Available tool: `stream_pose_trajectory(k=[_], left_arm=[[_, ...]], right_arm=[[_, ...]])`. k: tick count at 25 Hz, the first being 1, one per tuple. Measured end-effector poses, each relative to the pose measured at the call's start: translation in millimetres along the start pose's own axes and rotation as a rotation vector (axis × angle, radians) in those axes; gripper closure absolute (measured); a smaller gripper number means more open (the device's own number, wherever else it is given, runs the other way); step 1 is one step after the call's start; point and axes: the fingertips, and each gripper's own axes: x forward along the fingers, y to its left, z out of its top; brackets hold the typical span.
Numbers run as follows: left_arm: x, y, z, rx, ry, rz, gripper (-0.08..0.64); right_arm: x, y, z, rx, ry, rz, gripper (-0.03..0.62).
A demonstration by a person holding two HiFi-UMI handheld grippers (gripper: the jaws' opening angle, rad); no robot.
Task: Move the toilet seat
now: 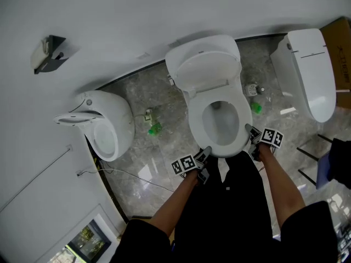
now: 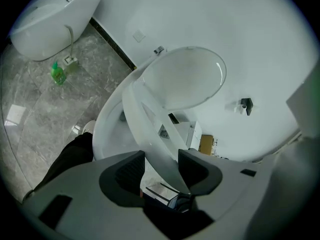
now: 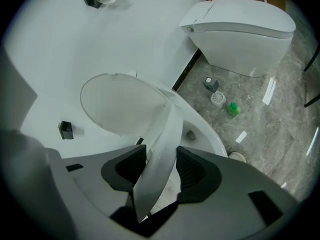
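The white toilet seat [image 1: 240,126] rings the bowl of the middle toilet, whose lid [image 1: 211,70] stands up against the wall. In the left gripper view the seat [image 2: 145,119] is tilted up off the bowl rim, and my left gripper [image 2: 161,166] is shut on its front left edge. In the right gripper view the seat [image 3: 167,134] runs between the pads of my right gripper [image 3: 161,166], which is shut on its front right edge. In the head view the left gripper [image 1: 205,153] and right gripper [image 1: 251,130] flank the front of the seat.
A second white toilet [image 1: 107,127] stands to the left and a closed one [image 1: 310,70] to the right. Green bottles [image 1: 155,129] [image 1: 256,107] stand on the marble floor on either side. A paper holder [image 1: 48,53] hangs on the wall. The person's dark trousers fill the bottom middle.
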Motion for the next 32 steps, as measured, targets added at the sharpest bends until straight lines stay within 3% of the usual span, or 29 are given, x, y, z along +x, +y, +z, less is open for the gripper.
stream_pose_trajectory(k=[15, 32], left_arm=[[-13, -31, 27, -0.044, -0.057, -0.030, 0.341], [-26, -72, 69, -0.081, -0.156, -0.140, 0.337]], right_arm=[[-4, 30, 18, 0.043, -0.023, 0.038, 0.379], [-7, 69, 50, 0.177, -0.110, 0.114, 0.365]])
